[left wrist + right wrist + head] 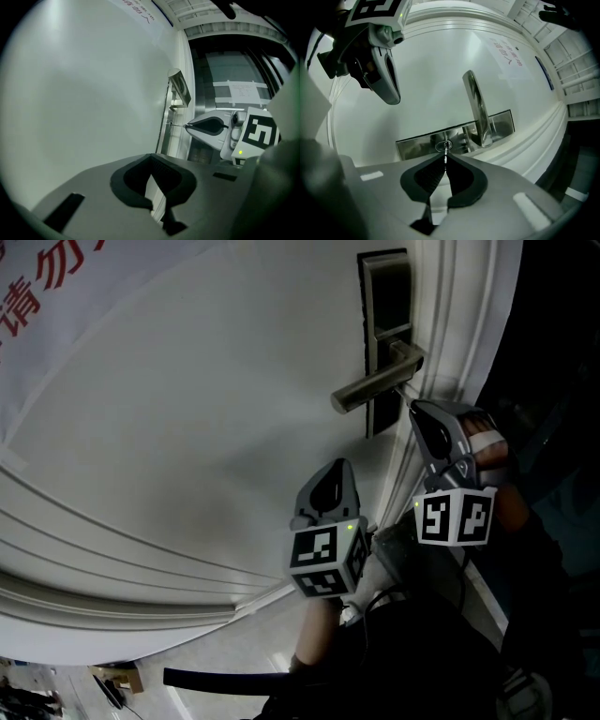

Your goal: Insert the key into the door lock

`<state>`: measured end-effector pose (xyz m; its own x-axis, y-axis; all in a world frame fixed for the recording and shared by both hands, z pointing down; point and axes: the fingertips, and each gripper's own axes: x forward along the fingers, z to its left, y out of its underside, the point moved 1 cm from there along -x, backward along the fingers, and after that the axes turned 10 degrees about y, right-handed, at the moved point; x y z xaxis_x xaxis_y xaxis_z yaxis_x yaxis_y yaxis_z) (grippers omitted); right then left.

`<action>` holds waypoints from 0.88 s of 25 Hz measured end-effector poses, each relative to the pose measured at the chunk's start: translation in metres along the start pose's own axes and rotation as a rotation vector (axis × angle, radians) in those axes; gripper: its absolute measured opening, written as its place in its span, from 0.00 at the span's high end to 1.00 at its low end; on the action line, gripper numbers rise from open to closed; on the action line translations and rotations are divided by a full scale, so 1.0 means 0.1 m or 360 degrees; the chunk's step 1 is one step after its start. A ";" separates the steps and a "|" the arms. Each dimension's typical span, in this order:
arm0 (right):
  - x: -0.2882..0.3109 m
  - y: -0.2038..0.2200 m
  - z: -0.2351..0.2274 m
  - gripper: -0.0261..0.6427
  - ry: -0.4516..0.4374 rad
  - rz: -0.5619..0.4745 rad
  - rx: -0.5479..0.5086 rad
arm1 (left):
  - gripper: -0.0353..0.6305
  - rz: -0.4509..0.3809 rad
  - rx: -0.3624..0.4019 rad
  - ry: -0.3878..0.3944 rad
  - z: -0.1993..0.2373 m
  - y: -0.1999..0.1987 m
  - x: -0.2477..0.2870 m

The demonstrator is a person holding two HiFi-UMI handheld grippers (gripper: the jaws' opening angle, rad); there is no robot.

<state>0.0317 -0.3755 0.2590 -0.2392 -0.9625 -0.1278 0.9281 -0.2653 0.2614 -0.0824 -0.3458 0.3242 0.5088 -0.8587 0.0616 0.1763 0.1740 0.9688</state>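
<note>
Steel handle [477, 110]: beside the keyhole [443, 146], not blocking my view.
Right gripper [445, 161]: pinching key [446, 153], tip at keyhole.
Left gripper [151, 157]: clenched, empty.

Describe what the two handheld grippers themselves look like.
The left gripper and the right gripper both have smooth light-grey shells that taper to a point, with black ribbed pads lining the inside of the jaws. The left cube and the right cube bear black-and-white square markers, and a small green light glows beside each.
</note>
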 end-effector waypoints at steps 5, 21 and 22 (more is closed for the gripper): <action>0.03 -0.01 -0.01 0.94 -0.0016 0.0002 -0.0028 | 0.95 0.0010 0.0043 0.0008 0.01 0.02 0.04; 0.05 -0.04 -0.03 0.94 -0.0021 0.0030 -0.0164 | 0.95 -0.0024 0.0044 0.0041 -0.05 -0.08 0.12; 0.05 -0.04 -0.03 0.94 -0.0020 0.0034 -0.0179 | 0.95 -0.0024 0.0045 0.0045 -0.06 -0.08 0.12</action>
<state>0.0277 -0.3788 0.2546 -0.2217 -0.9688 -0.1110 0.9590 -0.2372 0.1551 -0.0726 -0.3550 0.3155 0.5297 -0.8472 0.0406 0.1607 0.1472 0.9760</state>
